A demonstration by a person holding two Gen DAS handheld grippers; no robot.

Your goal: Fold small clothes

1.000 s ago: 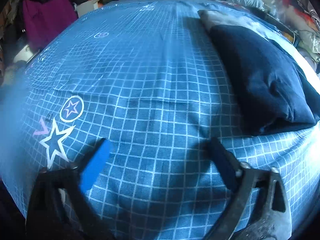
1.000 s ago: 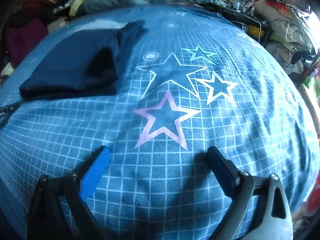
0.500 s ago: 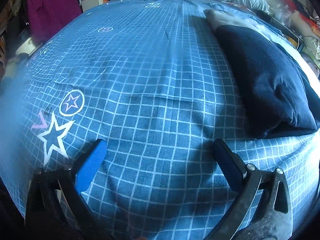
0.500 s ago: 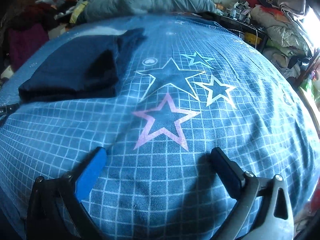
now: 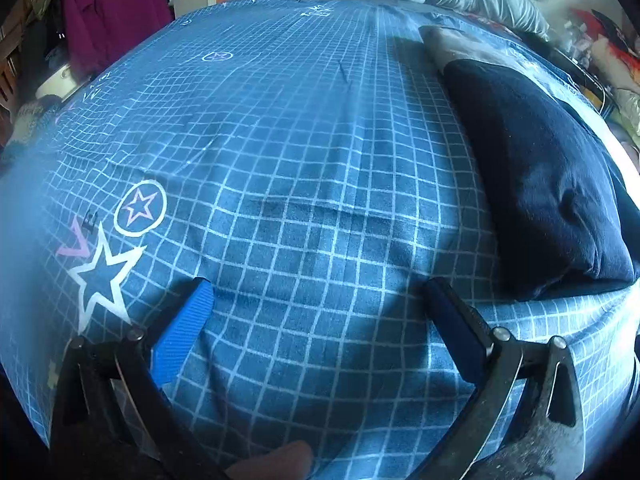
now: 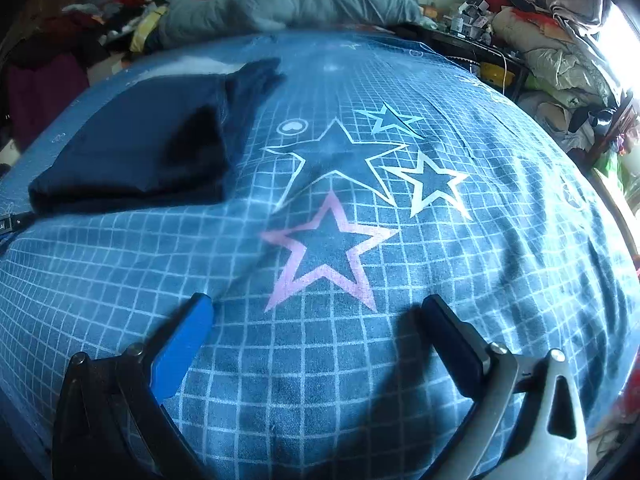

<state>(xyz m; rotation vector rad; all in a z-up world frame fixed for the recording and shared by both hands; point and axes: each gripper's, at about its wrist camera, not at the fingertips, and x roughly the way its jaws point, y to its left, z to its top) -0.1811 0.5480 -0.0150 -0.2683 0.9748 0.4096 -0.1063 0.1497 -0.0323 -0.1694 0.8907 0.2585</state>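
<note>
A cluttered bedroom surrounds a bed (image 5: pixel 304 168) covered in a blue grid-print sheet with stars, and both pairs of tongs hang over bare sheet near its close edge. The left tongs (image 5: pixel 316 300) are spread wide and grasp nothing; the right tongs (image 6: pixel 316 312) are likewise released and empty, above a pink star (image 6: pixel 328 248) printed on the sheet. The navy garment (image 5: pixel 536 184) lies folded into a thick, roughly rectangular bundle on the sheet, to the right in the left wrist view and to the upper left in the right wrist view, so it sits between the two tools and touches neither. Judging by its shape, this piece looks close to finished; what remains is probably a last tidy or a move aside. To do that well, each tool should come in low at opposite ends of the bundle and pinch every layer at once, since thick soft cloth tends to slip apart if only the top layer is caught. A loose flap at the far end of the bundle, seen from the right wrist, would want tucking first. A grey duvet (image 6: pixel 288 4) is bunched at the head of the bed, and piles of clothes (image 6: pixel 560 52) crowd the side, but nothing lies between the tools and the garment.
</note>
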